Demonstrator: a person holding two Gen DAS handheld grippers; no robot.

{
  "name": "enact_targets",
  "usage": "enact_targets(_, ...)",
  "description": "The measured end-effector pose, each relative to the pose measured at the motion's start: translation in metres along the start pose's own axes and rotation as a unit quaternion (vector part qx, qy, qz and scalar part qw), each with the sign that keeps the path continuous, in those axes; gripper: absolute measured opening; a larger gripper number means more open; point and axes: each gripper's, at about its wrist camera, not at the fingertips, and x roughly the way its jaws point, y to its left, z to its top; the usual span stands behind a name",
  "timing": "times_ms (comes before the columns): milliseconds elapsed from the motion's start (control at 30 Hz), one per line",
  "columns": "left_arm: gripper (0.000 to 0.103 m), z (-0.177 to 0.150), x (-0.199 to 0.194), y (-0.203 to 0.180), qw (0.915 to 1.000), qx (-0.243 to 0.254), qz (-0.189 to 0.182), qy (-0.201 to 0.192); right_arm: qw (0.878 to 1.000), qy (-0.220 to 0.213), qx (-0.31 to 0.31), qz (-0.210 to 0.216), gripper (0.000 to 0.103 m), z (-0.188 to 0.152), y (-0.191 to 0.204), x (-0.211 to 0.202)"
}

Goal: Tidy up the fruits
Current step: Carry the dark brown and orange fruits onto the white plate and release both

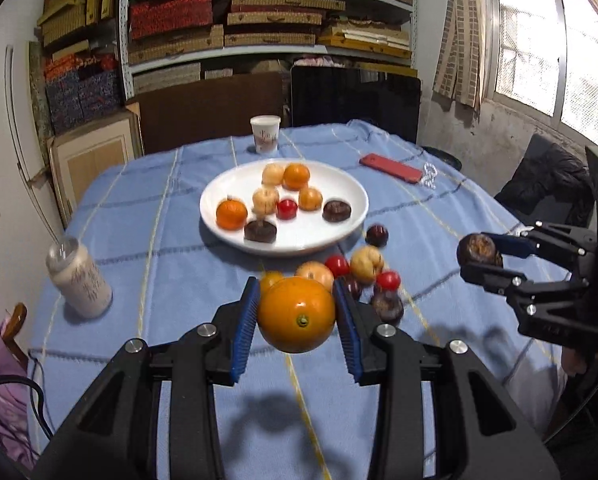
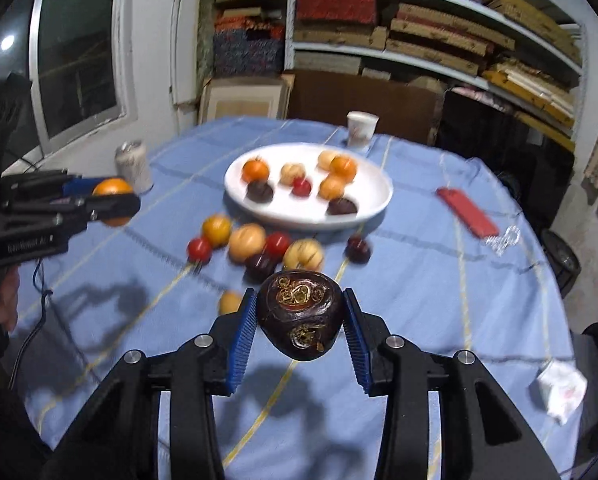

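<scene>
Two fruits are off the bench at once: the left claw point(image 1: 297, 314) is clamped on an orange fruit point(image 1: 296, 313), its blue pads pressing both sides, and the right claw point(image 2: 299, 314) grips a dark purple fruit point(image 2: 300, 312) the same way. Both hang above the blue cloth point(image 1: 171, 280), likely so they clear the loose fruits point(image 2: 259, 246) lying just beside the white plate point(image 1: 351, 188). Eight fruits already sit on the plate, so it seems to be the collecting spot. Each claw holds its fruit across the widest part, which should keep a round thing from slipping
</scene>
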Motion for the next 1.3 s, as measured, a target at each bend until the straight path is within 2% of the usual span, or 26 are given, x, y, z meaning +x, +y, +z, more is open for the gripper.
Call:
enact_targets(133, 0.037, 0.043, 0.016, 0.006, 0.9999, -0.001, 0.006, -0.013, 1.0, -0.016, -0.01, -0.006, 0.043, 0.05, -0.015, 0.017)
enact_targets(200, 0.037, 0.067, 0.037, 0.014, 0.9999, -0.009, -0.003, -0.004, 1.0, -0.014, -0.013, -0.008, 0.043, 0.073, -0.025, 0.034)
enact_targets(333, 0.037, 0.094, 0.083, 0.03, 0.9994, -0.031, 0.008, 0.01, 1.0, 0.003, -0.027, -0.001, 0.043, 0.1, -0.041, 0.08)
enact_targets(433, 0.037, 0.104, 0.118, 0.04, 0.9981, -0.055, -0.006, 0.028, 0.999, 0.022, -0.025, 0.009, 0.043, 0.113, -0.055, 0.122)
enact_targets(567, 0.037, 0.108, 0.172, 0.039, 0.9982, -0.035, 0.008, 0.048, 0.999, 0.045, -0.018, -0.005, 0.043, 0.121, -0.066, 0.178)
enact_targets(700, 0.038, 0.105, 0.206, 0.037, 0.9976, -0.027, 0.012, 0.063, 0.998, 0.049, -0.021, -0.015, 0.043, 0.121, -0.064, 0.206)
enact_targets(733, 0.042, 0.104, 0.211, 0.037, 0.9974, -0.027, 0.012, 0.066, 0.998, 0.046, -0.024, -0.019, 0.049, 0.12, -0.063, 0.206)
enact_targets(767, 0.065, 0.104, 0.213, 0.037, 0.9973, -0.029, 0.014, 0.066, 0.999, 0.04, -0.025, -0.023, 0.057, 0.12, -0.063, 0.206)
enact_targets(800, 0.081, 0.104, 0.21, 0.038, 0.9976, -0.03, 0.027, 0.056, 0.999, 0.028, -0.026, -0.026, 0.068, 0.119, -0.063, 0.202)
enact_targets(867, 0.089, 0.106, 0.197, 0.043, 0.9979, -0.036, 0.049, 0.022, 0.999, 0.013, -0.029, -0.022, 0.069, 0.117, -0.062, 0.192)
enact_targets(967, 0.089, 0.106, 0.179, 0.054, 0.9964, -0.071, 0.039, 0.025, 1.0, 0.011, -0.021, -0.019, 0.069, 0.116, -0.064, 0.179)
enact_targets(1067, 0.089, 0.093, 0.146, 0.061, 0.9947, -0.098, 0.021, 0.024, 1.0, 0.008, -0.016, 0.0, 0.069, 0.104, -0.058, 0.146)
enact_targets(1167, 0.09, 0.071, 0.102, 0.054, 0.9966, -0.08, 0.015, 0.013, 0.999, 0.019, -0.025, 0.02, 0.069, 0.073, -0.037, 0.107)
enact_targets(1300, 0.092, 0.033, 0.051, 0.039, 0.9987, -0.05, 0.006, 0.009, 0.996, 0.04, -0.063, 0.047, 0.069, 0.012, 0.015, 0.059)
